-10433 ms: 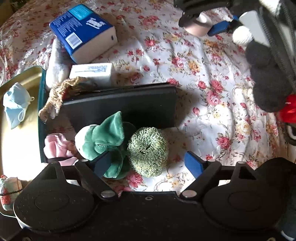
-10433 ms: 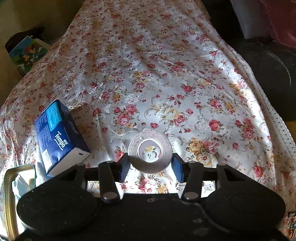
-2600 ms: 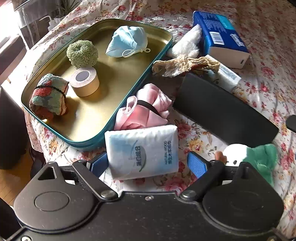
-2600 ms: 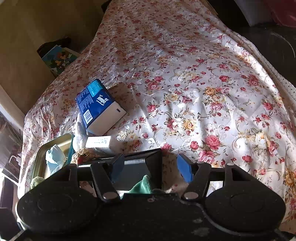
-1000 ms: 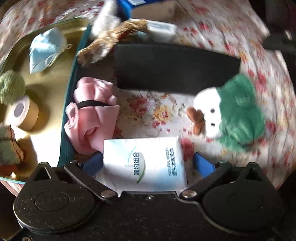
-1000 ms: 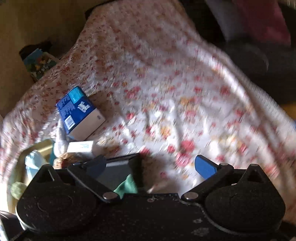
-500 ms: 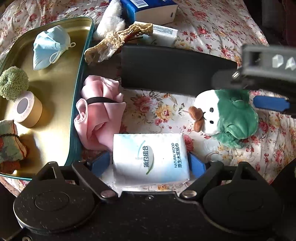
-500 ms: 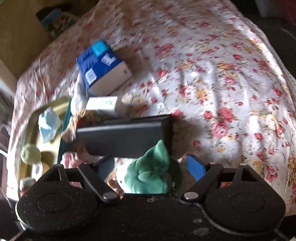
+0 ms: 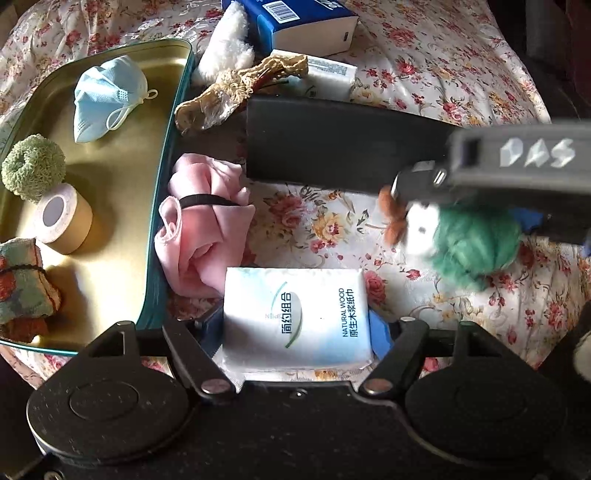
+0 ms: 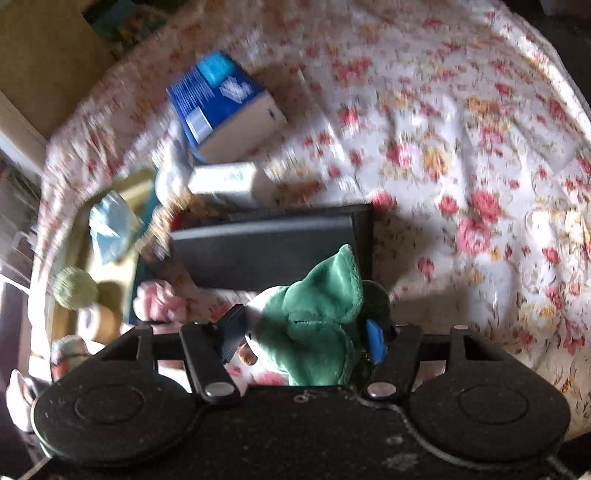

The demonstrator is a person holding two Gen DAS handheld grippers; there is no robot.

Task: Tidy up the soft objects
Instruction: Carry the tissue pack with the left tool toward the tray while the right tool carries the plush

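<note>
Both grippers are working at once on the floral-covered bed, near the teal-rimmed tray [image 9: 168, 155] sitting at the bed's left edge.

Left gripper [image 9: 295, 325]: its fingers have just been closing & are now pressing on both short sides of the white tissue pack [image 9: 295, 317], about half open bc the pack is wide. Pack is lying flat just beside the tray's near right corner, touching the pink cloth bundle [image 9: 201, 236], so prob. a short hop into the tray.

Right gripper [image 10: 303, 339]: its fingers have also been closing, now squeezing the green plush toy [image 10: 317, 314] from both sides; plush is bulging btwn them. It's sitting just in front of the black case [image 10: 266, 254], toward the bed's middle.

Already in the tray: blue face mask [image 9: 105, 96], green scrubby [image 9: 33, 168], tape roll [image 9: 61, 218], folded patterned cloth [image 9: 22, 280]. They're spread along the floor of it, leaving room at the near right side.

Judging: two more soft items are getting collected together to save a trip; pink bundle, white fluffy thing [image 9: 225, 48] & blue tissue box [image 9: 306, 22] are waiting outside.
</note>
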